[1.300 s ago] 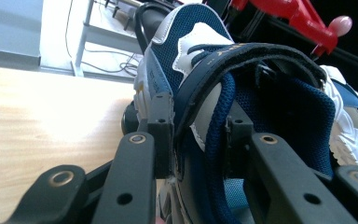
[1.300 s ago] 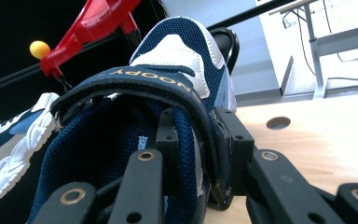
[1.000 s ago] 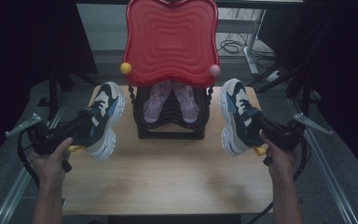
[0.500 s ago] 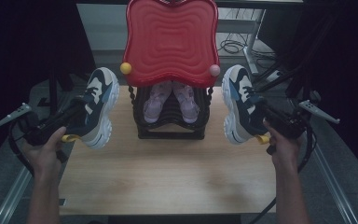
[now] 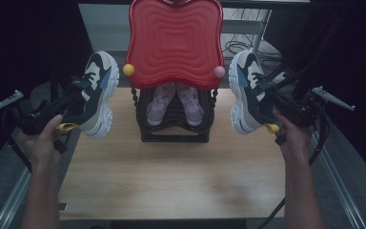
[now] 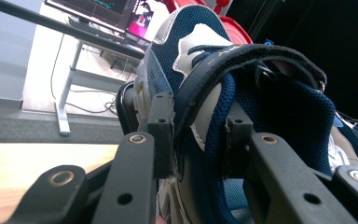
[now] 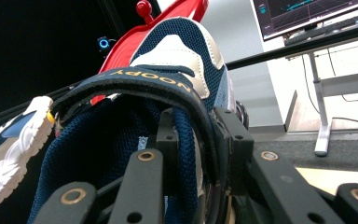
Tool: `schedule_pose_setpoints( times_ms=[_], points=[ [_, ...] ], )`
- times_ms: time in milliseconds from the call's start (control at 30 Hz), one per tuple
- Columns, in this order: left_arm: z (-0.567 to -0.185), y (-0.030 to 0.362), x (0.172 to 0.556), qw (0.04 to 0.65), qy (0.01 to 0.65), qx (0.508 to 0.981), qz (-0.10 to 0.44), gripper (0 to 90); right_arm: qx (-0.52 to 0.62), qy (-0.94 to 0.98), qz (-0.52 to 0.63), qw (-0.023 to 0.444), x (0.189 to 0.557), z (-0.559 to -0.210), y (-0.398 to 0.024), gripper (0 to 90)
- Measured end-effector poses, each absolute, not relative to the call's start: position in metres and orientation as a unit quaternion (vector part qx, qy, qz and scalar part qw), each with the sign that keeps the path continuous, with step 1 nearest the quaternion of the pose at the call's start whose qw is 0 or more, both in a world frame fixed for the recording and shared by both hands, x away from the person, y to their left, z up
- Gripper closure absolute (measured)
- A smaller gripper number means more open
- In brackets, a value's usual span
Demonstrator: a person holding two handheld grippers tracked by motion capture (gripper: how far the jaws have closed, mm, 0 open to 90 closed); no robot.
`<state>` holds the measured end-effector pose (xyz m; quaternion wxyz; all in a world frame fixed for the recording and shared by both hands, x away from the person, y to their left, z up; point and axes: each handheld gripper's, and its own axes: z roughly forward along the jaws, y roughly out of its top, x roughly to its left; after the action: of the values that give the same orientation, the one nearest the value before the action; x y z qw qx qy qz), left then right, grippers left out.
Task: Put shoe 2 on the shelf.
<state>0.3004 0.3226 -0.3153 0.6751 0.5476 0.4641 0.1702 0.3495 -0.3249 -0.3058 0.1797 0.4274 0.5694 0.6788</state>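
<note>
Navy sneakers (image 5: pixel 97 93) (image 5: pixel 248 93) hang clamped in left gripper (image 5: pixel 76 102) and right gripper (image 5: pixel 271 102)

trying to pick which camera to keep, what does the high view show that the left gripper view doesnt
High view alone: the pair of pink shoes on the black rack, the wooden table's full top, both of the person's hands, and the right tool lifting the right sneaker.

Left gripper view alone: how the left tool grips, with one jaw inside the left sneaker and one outside, clamping its side wall under the strap; also a monitor on a desk behind.

Both: the left sneaker held off the table, and the red tray.
</note>
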Motion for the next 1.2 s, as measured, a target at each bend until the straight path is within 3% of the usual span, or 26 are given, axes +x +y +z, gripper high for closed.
schedule_pose_setpoints(
  times_ms=[567, 1200],
  points=[
    [-0.28, 0.326, 0.319, 0.688, 0.46, 0.535, 0.171, 71.1, 0.416, 0.586, 0.671, 0.183, 0.372, -0.257, -0.318, 73.1],
    [-0.234, 0.301, 0.351, 0.697, 0.445, 0.533, 0.178, 71.1, 0.408, 0.589, 0.677, 0.171, 0.401, -0.206, -0.293, 73.2]
  ],
)
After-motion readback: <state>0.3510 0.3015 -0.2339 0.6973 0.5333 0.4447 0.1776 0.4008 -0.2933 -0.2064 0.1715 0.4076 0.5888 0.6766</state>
